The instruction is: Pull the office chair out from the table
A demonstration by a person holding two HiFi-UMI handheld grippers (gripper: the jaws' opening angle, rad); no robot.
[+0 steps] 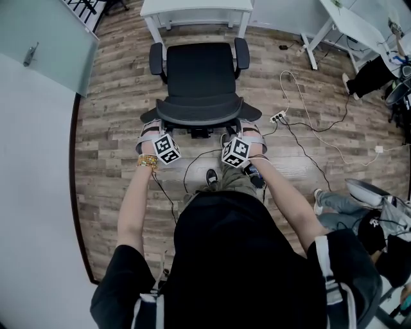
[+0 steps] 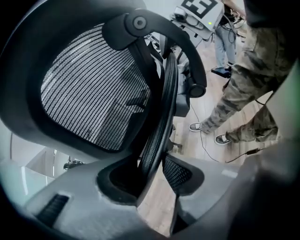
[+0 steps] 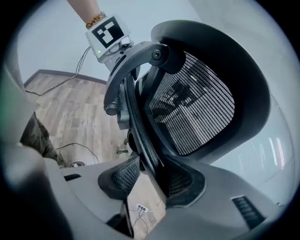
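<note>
A black mesh office chair (image 1: 199,77) stands on the wood floor, its seat a short way out from the white table (image 1: 196,9). Its backrest top edge (image 1: 199,115) faces me. My left gripper (image 1: 153,133) is shut on the backrest's left end and my right gripper (image 1: 252,133) on its right end. In the left gripper view the jaws (image 2: 157,173) clamp the backrest rim (image 2: 161,117). In the right gripper view the gripper (image 3: 152,176) pinches the rim (image 3: 140,126) the same way. The mesh back (image 3: 192,108) fills much of both gripper views.
A power strip (image 1: 277,117) and loose cables lie on the floor right of the chair. A second white table (image 1: 350,26) stands at the far right. A seated person's legs (image 1: 337,202) are at the right. A frosted glass panel (image 1: 38,38) is at the left.
</note>
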